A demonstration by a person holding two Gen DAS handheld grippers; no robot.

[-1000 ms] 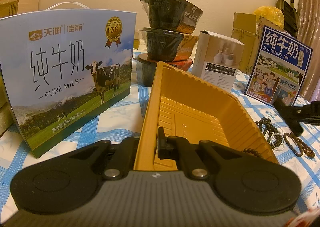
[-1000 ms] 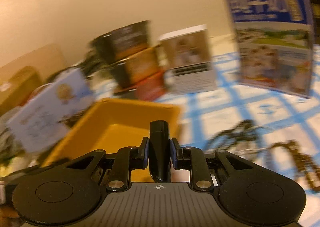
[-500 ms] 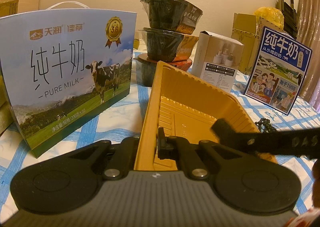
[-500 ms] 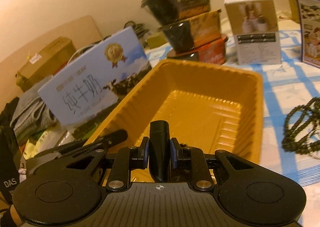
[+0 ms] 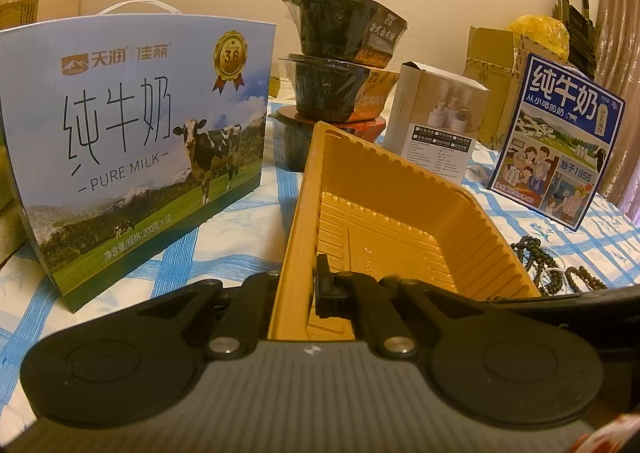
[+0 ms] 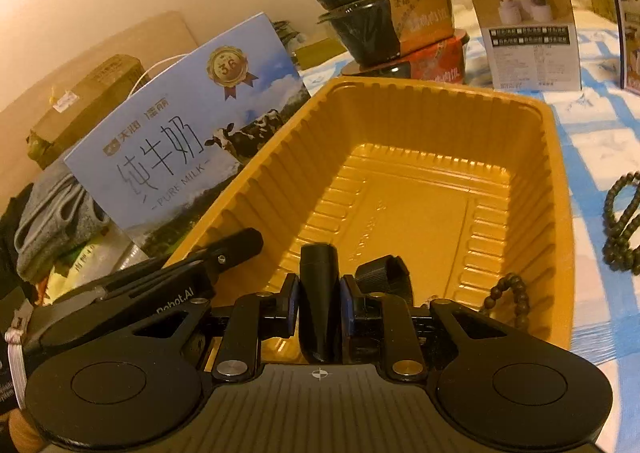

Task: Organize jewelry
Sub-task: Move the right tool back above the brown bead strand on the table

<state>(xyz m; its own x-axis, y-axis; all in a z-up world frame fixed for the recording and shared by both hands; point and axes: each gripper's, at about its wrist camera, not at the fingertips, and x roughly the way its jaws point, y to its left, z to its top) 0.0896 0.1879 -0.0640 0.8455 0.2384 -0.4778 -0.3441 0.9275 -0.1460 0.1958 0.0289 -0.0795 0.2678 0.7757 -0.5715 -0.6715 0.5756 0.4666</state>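
Note:
A yellow ribbed plastic tray [image 5: 384, 213] [image 6: 420, 189] lies on the blue-checked cloth. My left gripper [image 5: 296, 293] is shut on the tray's near wall, one finger inside and one outside; its fingers [image 6: 240, 245] show along the tray's left rim in the right wrist view. My right gripper [image 6: 320, 293] hovers over the tray's near end, shut on an upright black strap-like piece [image 6: 320, 273]. A short string of brown beads [image 6: 512, 293] hangs beside its right finger; what holds it is hidden. Dark bead strands [image 5: 536, 253] [image 6: 624, 213] lie on the cloth right of the tray.
A large milk carton box [image 5: 132, 141] stands left of the tray. Stacked noodle bowls [image 5: 340, 65], a white box [image 5: 436, 125] and a blue milk box [image 5: 560, 141] stand behind it. Grey cloth [image 6: 48, 221] is piled at the far left.
My right gripper swung left from the beads on the cloth and sank over the tray's near end, still gripping the black piece. The left gripper and the tray stayed put.

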